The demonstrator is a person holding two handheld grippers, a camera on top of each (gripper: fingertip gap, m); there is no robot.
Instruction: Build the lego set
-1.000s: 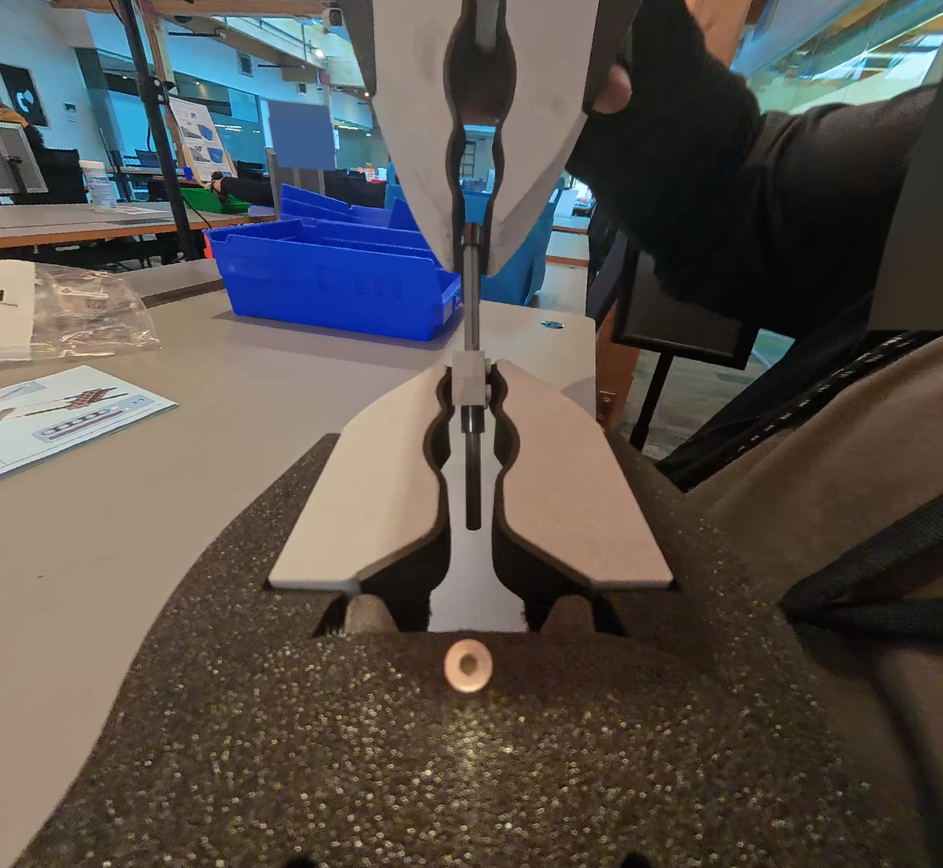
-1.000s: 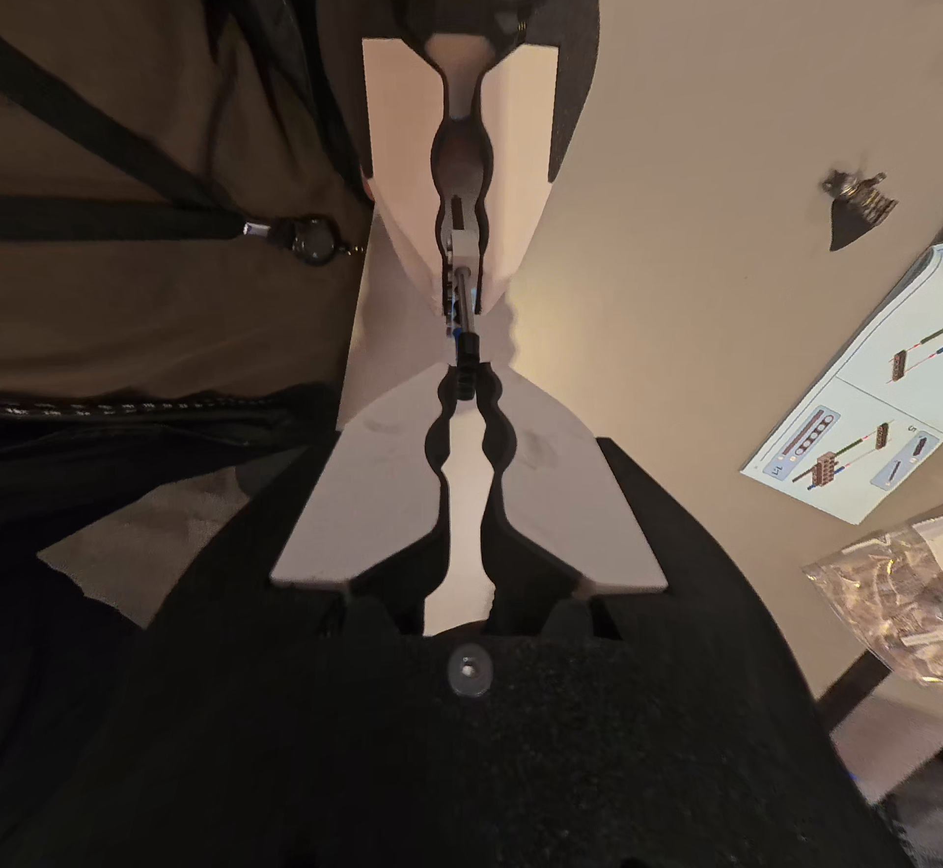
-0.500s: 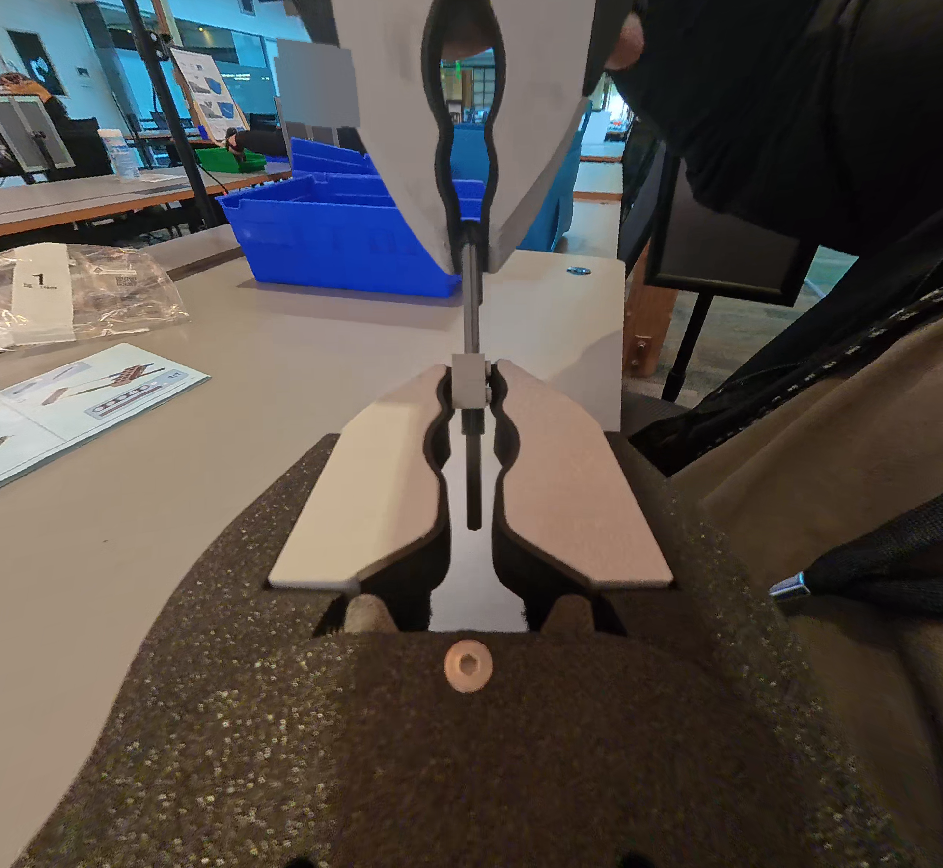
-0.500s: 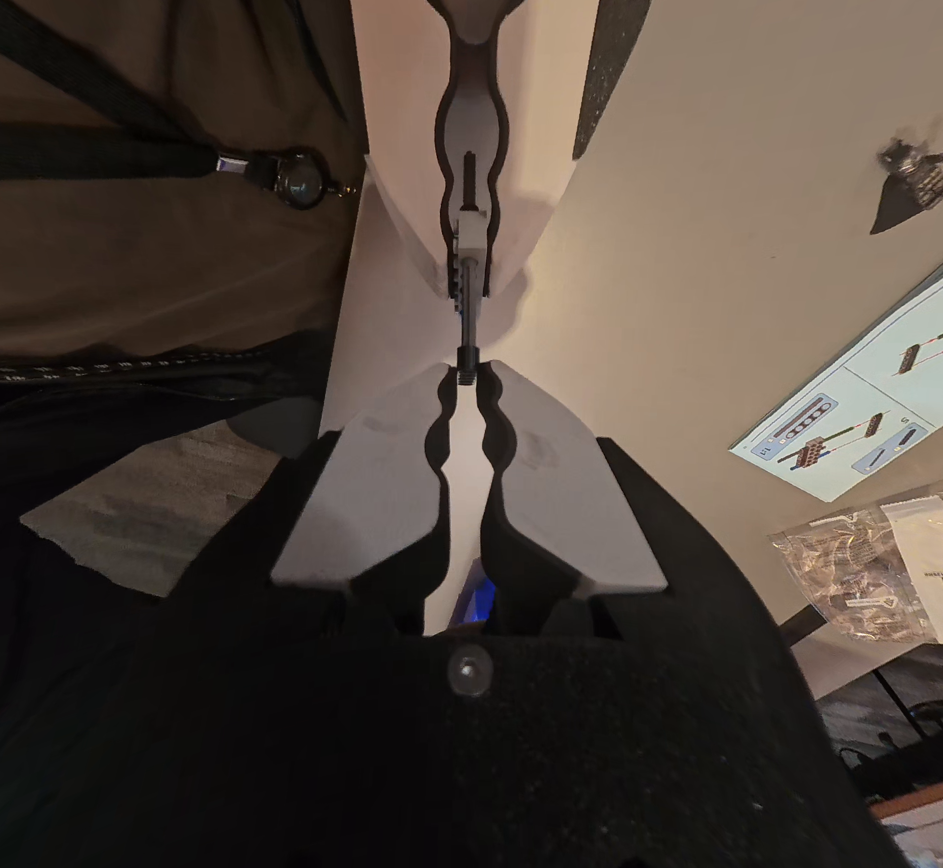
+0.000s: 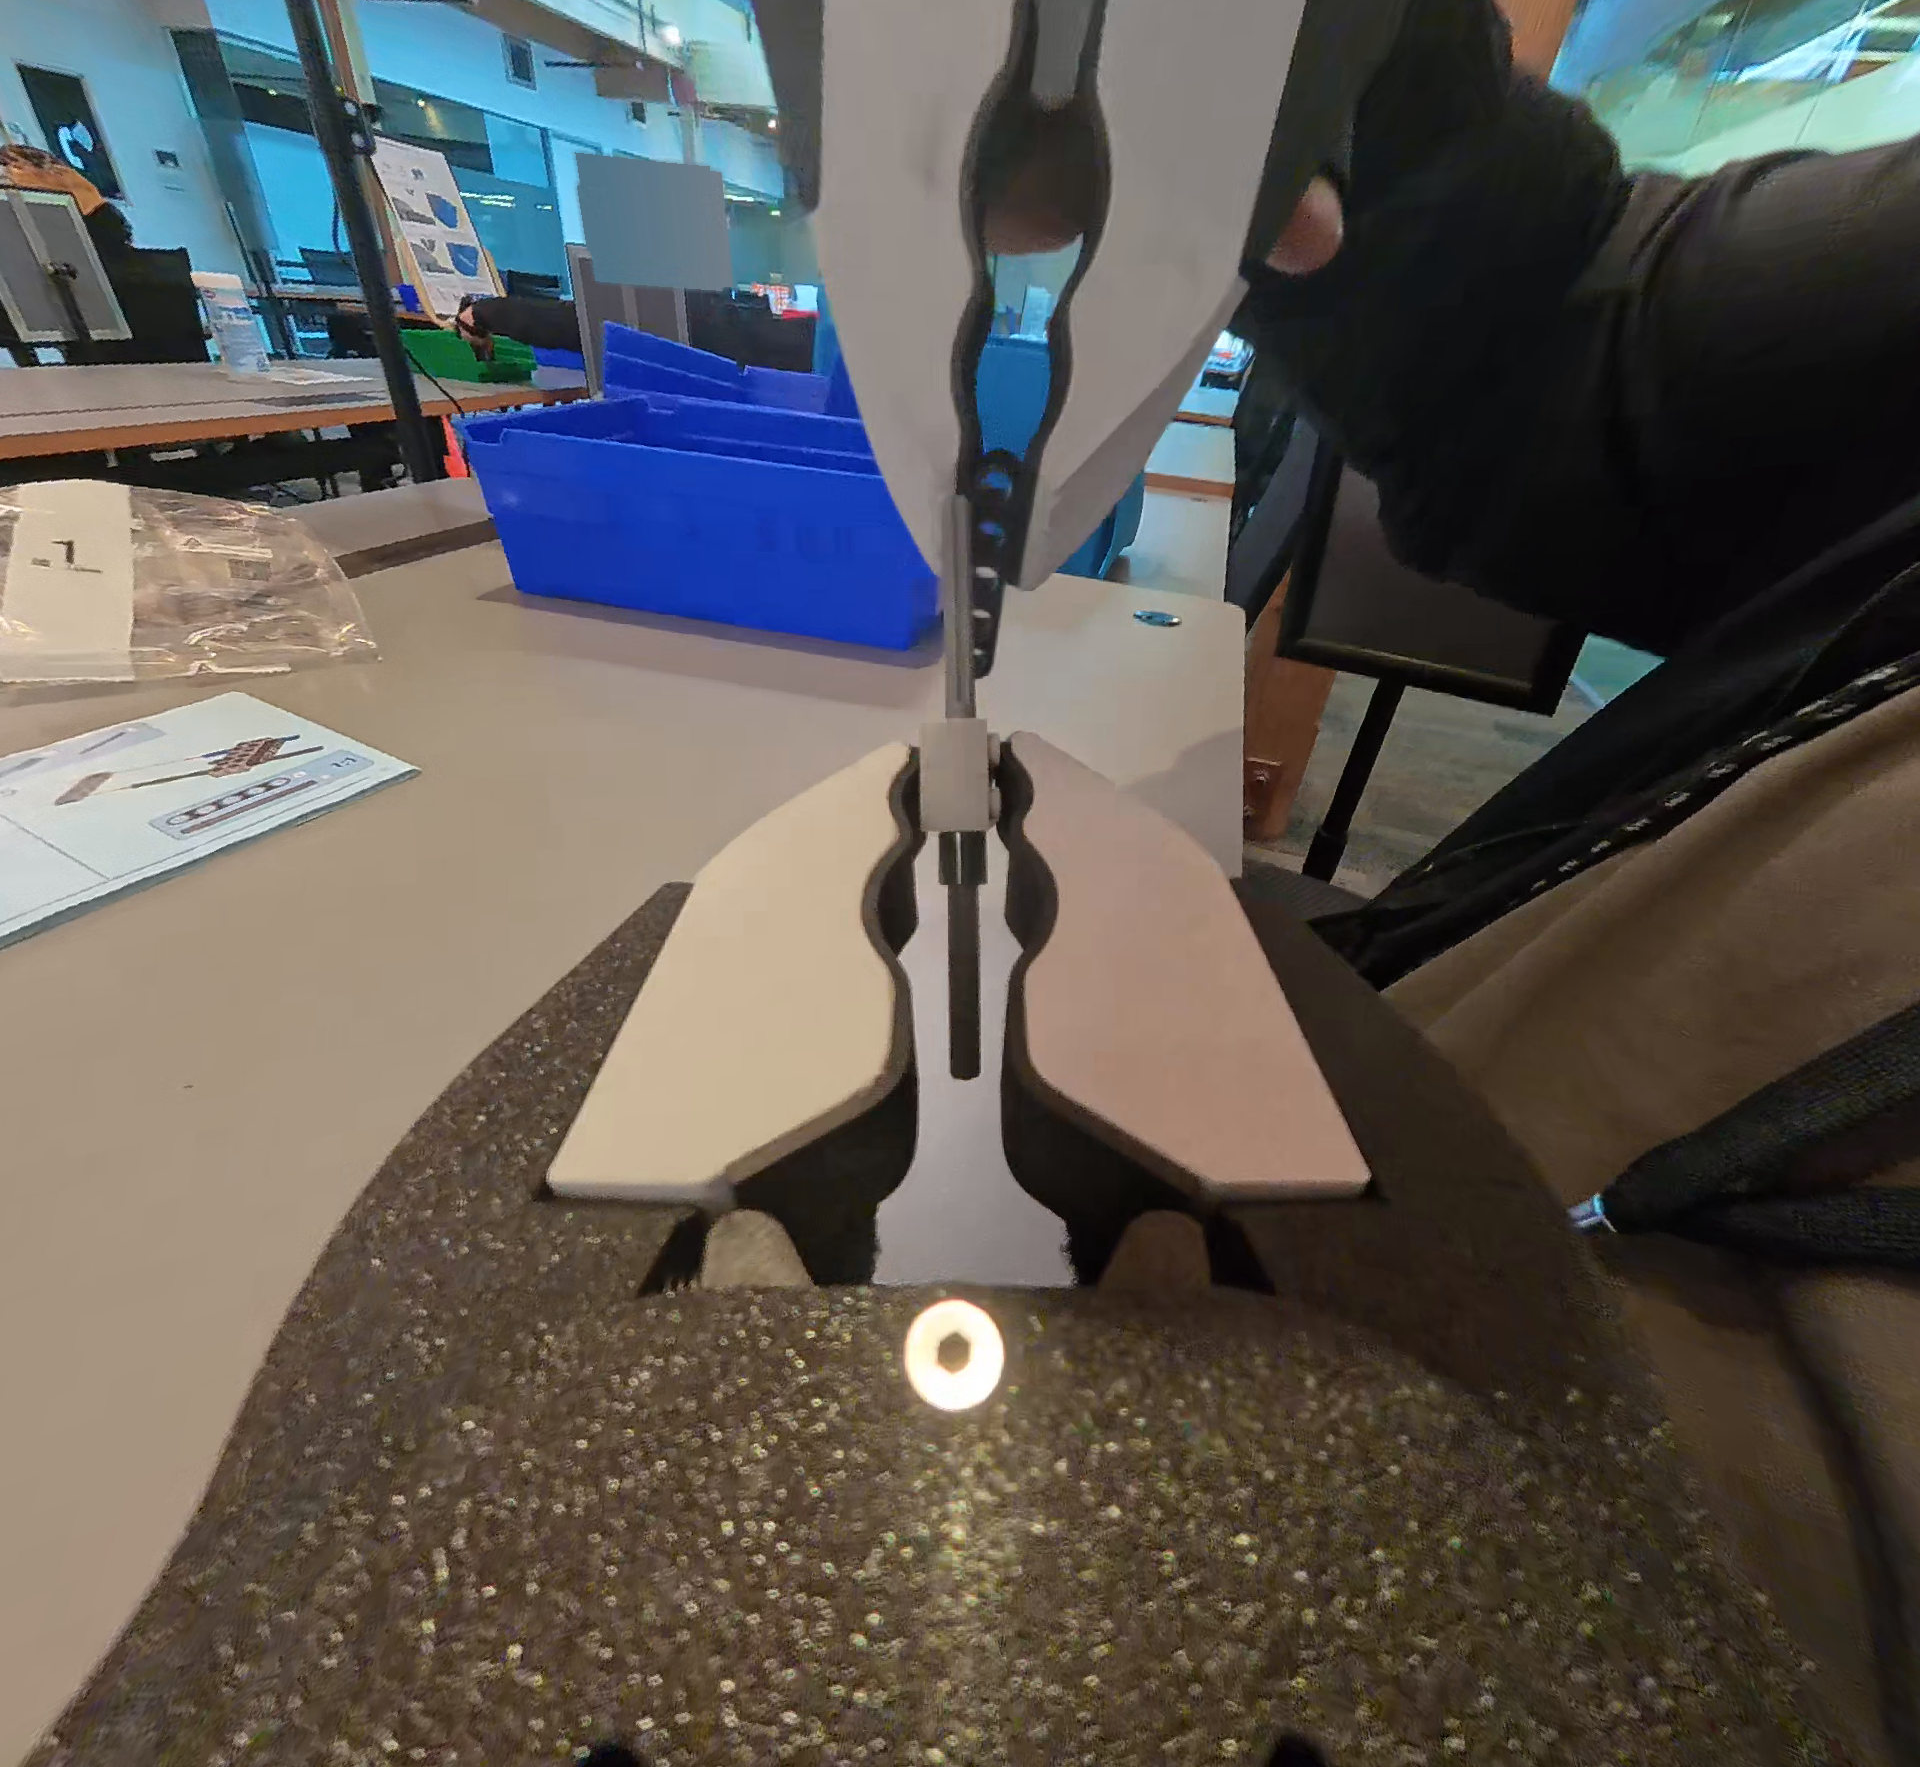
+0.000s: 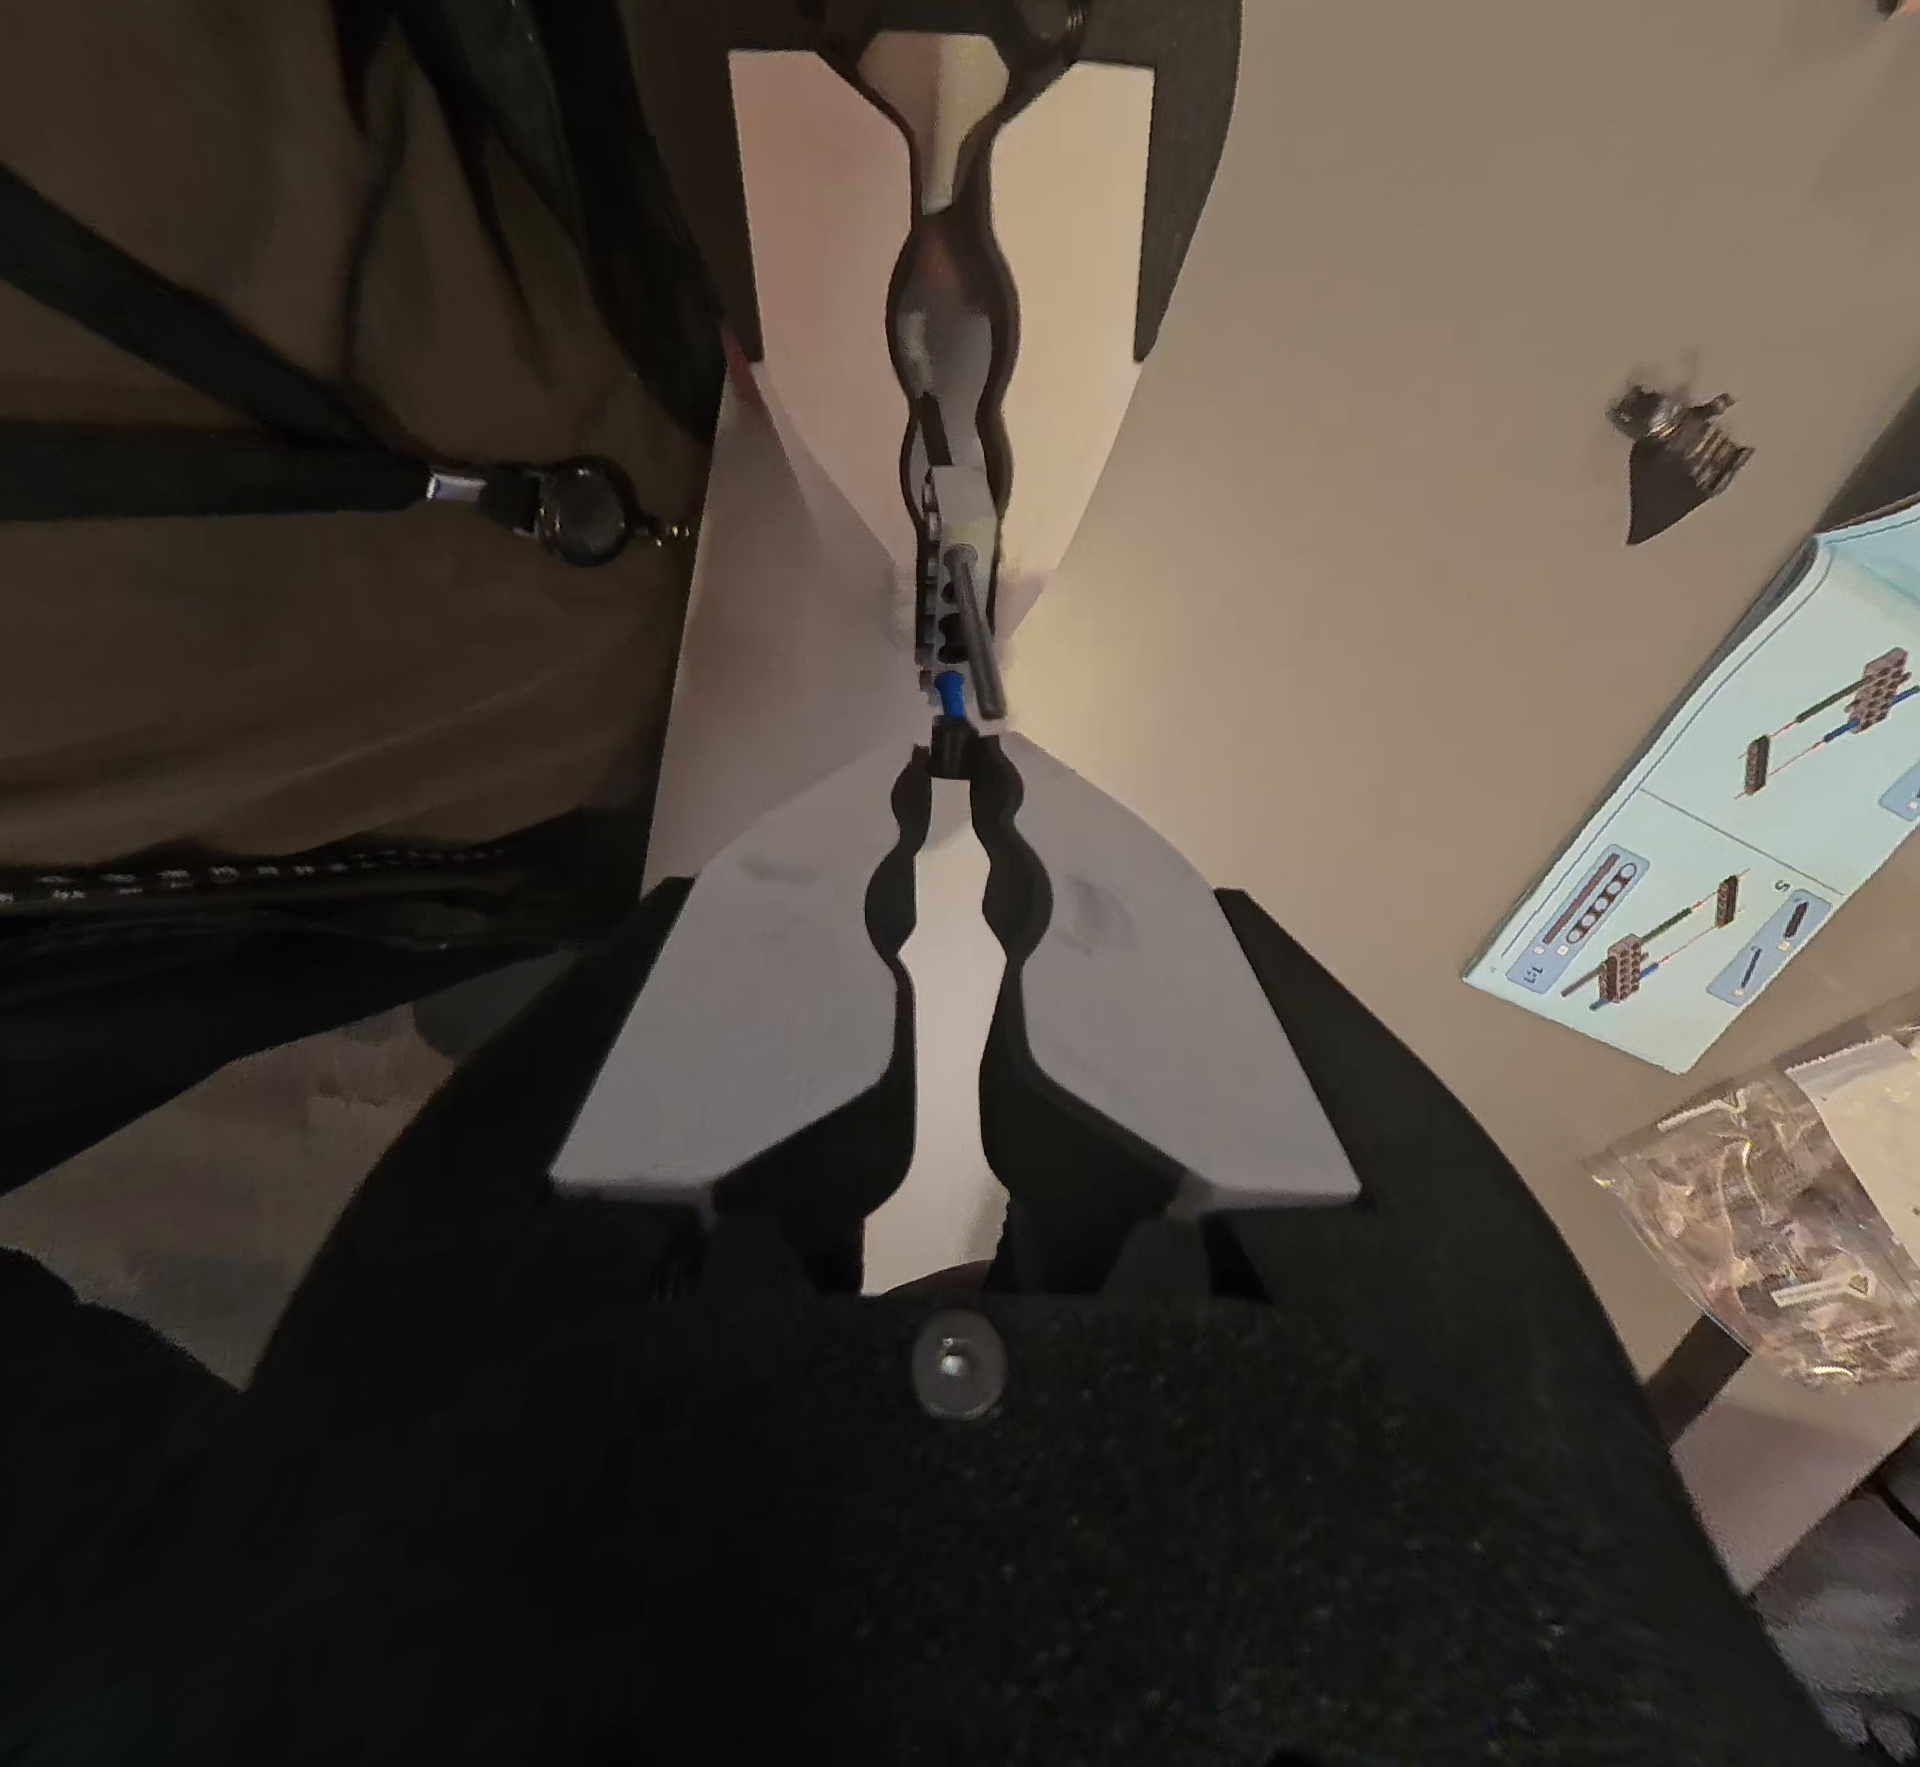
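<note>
Above the white block [image 5: 954, 782] your left tongs [image 5: 961, 756] clench, the holed strip [image 5: 989, 545] your right tongs [image 6: 951, 763] grip now sits beside the rod [image 5: 960, 652].

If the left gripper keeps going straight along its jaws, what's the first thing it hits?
Most likely the right gripper, which faces it tip to tip just ahead. The left gripper is clamped on a white block threaded on a grey rod that already reaches up beside the right jaws. Depth is hard to judge.

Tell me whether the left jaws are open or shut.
Shut on a piece: the left gripper clamps a small white block on a dark rod, both pads pressing its sides.
</note>
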